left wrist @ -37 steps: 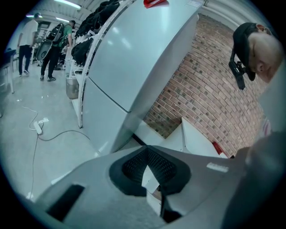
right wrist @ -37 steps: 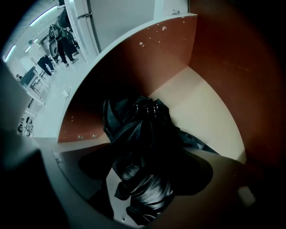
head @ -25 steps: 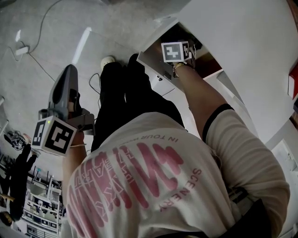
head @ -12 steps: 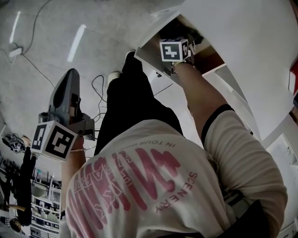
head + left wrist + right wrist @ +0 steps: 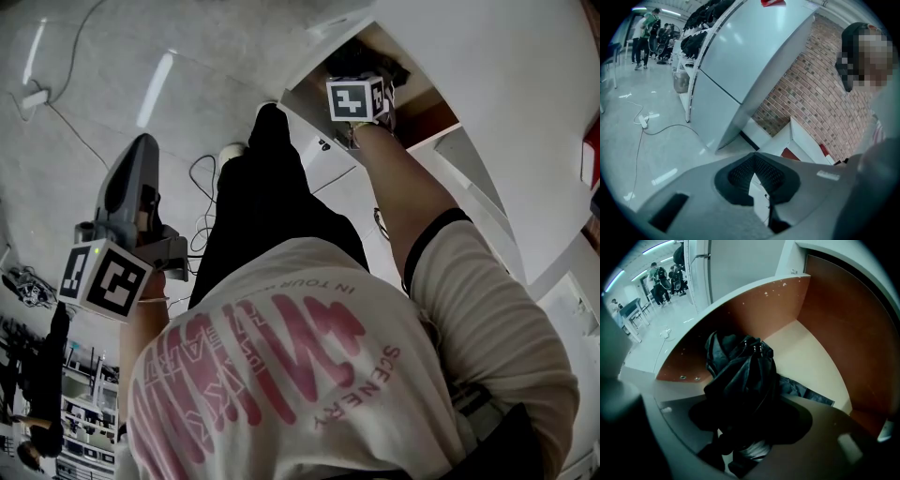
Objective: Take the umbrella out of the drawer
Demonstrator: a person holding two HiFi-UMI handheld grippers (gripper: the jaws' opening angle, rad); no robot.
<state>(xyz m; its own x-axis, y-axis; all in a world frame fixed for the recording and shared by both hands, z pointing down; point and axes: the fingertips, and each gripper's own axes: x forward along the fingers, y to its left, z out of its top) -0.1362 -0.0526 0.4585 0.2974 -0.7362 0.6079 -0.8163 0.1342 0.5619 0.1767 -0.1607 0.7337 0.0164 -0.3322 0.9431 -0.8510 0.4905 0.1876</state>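
Umbrella [image 5: 740,376] sits in the open drawer [image 5: 754,305], a black folded bundle on the pale drawer floor, and my right gripper [image 5: 747,420] is the one on it, reaching steeply down into the drawer from above. Its jaws have just been closing, and the umbrella's near end is between them. The dark fabric fills the gap, and as far as I can judge both pads press on it.

What matters for the lift is how the umbrella lies. Its long axis runs away from the fingers, roughly along the line the gripper points, and the far tip reaches toward the brown wall. I judge the way out is to draw straight back along that axis, up and clear of the drawer's walls. Loose folds hang to the side and could catch.

My left gripper [image 5: 753,164] is well apart, out over the floor. Its fingers are pressed together on nothing, so the right hand is the nearer one.
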